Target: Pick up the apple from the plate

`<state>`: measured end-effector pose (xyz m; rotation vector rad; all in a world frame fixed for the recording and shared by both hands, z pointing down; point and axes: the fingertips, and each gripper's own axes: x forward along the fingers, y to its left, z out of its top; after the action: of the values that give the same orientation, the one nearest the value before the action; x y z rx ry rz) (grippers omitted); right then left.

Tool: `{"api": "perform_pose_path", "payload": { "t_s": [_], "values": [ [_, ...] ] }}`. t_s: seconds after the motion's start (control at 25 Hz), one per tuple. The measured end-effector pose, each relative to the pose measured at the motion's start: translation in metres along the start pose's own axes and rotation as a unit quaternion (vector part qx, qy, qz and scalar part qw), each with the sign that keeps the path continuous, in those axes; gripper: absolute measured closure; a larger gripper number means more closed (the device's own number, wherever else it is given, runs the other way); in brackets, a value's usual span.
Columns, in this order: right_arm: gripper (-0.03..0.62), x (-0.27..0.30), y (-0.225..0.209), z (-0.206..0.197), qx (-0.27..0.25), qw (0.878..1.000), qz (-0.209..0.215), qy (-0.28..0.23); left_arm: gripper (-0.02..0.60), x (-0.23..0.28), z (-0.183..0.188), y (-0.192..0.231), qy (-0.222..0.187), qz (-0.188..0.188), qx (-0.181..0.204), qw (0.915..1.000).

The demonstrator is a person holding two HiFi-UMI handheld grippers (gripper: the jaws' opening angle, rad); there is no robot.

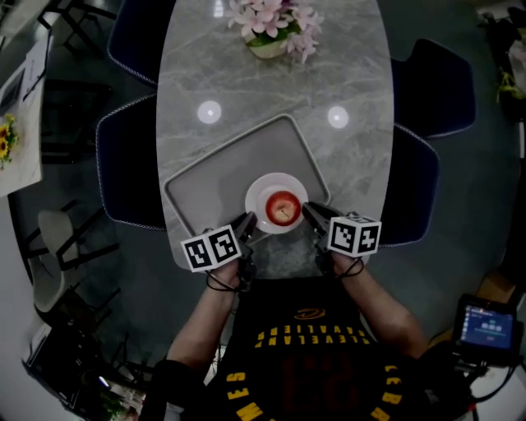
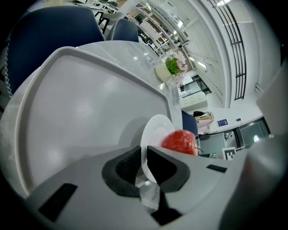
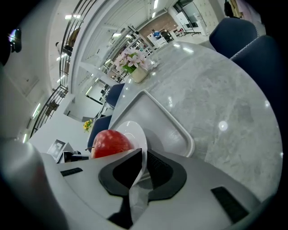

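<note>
A red apple sits in the middle of a small white plate. The plate is at the corner of a grey tray that lies closest to the person, on an oval, grey-marbled table. The left claw meets the plate from the person's left and the right claw from the right, so the plate lies between the two. In the left gripper view the plate's thin rim runs between the two dark pads, which are pressed in on it from either side. The apple shows red just beyond the jaw on the right of that view. The right gripper view shows the same on the opposite side: the rim is pinched between that claw's pads, with the apple just beyond the jaw on the left. From above, the apple stands apart from both claws, touching only the plate. Whether the plate rests flat on the tray or is raised a little off it is hard to tell from these angles. At the far end of the table stands a pot of pink flowers, well apart from the tray. Dark blue chairs stand along both long sides of the table.
</note>
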<state>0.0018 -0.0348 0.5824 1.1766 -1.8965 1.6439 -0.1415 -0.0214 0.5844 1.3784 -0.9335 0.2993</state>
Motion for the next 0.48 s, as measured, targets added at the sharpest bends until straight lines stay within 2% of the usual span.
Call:
{"api": "perform_pose_path", "payload": {
  "t_s": [0.48],
  "values": [
    [0.549,-0.06,-0.04,-0.019,0.008,1.0,0.003,-0.021,0.538,0.017,-0.055,-0.044,0.006,-0.007,0.017,0.9998]
  ]
}}
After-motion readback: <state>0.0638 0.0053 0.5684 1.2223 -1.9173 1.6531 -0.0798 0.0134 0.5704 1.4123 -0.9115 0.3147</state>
